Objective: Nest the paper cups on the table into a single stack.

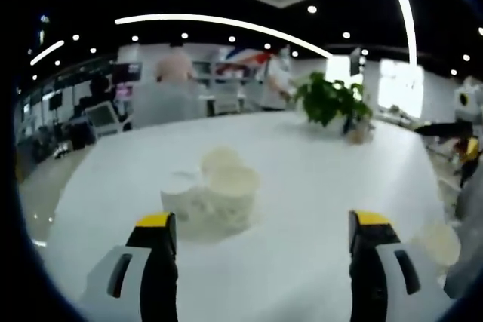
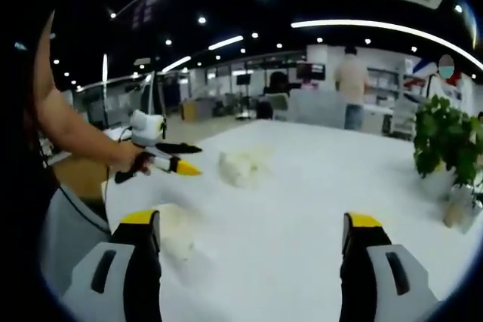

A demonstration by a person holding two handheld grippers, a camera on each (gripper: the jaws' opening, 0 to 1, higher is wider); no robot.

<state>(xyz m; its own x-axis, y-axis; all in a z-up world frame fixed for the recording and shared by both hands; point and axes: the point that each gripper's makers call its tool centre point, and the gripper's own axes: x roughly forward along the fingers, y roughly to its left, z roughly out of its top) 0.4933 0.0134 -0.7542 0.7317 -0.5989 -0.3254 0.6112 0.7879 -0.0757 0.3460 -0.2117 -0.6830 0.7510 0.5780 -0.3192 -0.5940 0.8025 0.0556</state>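
Several pale paper cups (image 1: 219,195) stand bunched together on the white table (image 1: 302,164), just beyond my left gripper (image 1: 263,224). Its yellow-tipped jaws are wide open with nothing between them. In the right gripper view the same bunch of cups (image 2: 241,165) lies further off, and another blurred pale cup (image 2: 177,233) sits close to the left jaw of my right gripper (image 2: 253,225), which is open and holds nothing. The left gripper (image 2: 181,162) comes into that view from the left, held by a person's hand and pointing towards the bunch.
A potted plant (image 1: 332,103) stands on the far right part of the table, and is also seen as the plant (image 2: 441,141) near the right edge. The person's bare arm (image 2: 72,130) reaches in from the left. People, desks and monitors lie beyond the table.
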